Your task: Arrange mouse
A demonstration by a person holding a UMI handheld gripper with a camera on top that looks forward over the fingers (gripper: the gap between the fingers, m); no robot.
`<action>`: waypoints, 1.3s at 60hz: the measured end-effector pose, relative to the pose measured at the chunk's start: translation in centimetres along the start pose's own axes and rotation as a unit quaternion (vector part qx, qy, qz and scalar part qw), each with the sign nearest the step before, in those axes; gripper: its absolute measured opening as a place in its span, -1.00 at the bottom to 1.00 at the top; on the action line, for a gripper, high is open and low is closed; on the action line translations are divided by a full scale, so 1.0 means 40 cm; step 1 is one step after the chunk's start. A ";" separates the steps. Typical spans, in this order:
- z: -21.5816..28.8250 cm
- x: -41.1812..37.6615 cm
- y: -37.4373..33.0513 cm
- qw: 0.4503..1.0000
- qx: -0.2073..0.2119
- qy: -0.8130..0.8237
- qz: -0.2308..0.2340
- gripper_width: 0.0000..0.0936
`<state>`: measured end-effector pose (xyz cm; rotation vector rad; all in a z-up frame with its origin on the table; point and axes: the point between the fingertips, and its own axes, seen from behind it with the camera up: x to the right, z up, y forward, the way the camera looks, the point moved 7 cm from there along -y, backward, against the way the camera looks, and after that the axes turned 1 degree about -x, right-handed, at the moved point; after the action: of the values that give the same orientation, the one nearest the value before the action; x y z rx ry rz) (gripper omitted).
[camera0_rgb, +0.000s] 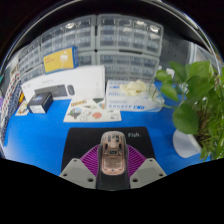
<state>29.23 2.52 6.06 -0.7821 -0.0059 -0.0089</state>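
Note:
A pale pink, translucent computer mouse (113,150) sits between my gripper's (113,160) two fingers, with the purple pads (92,158) pressing on both its sides. The mouse is held above a black mouse mat (90,138) that lies on the blue table (40,135). My fingers are shut on the mouse. Its front end points away from me, toward the back of the table.
A white box with a keyboard picture (62,90) stands at the back left, with a black device (42,100) in front of it. A picture sheet (92,110) lies mid-table. A white packet (133,95) lies at the right. A green plant (195,100) leans in from the right. Drawer cabinets (110,40) line the back.

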 end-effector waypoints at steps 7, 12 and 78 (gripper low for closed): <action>-0.061 -0.005 0.038 0.999 -0.025 -0.022 0.006 -0.28; -0.066 -0.006 0.040 1.000 -0.025 -0.003 0.010 -0.20; 0.051 -0.615 -0.594 0.993 0.114 -0.001 -0.003 0.83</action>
<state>4.37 -12.75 24.07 -0.5531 -0.0117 -0.0135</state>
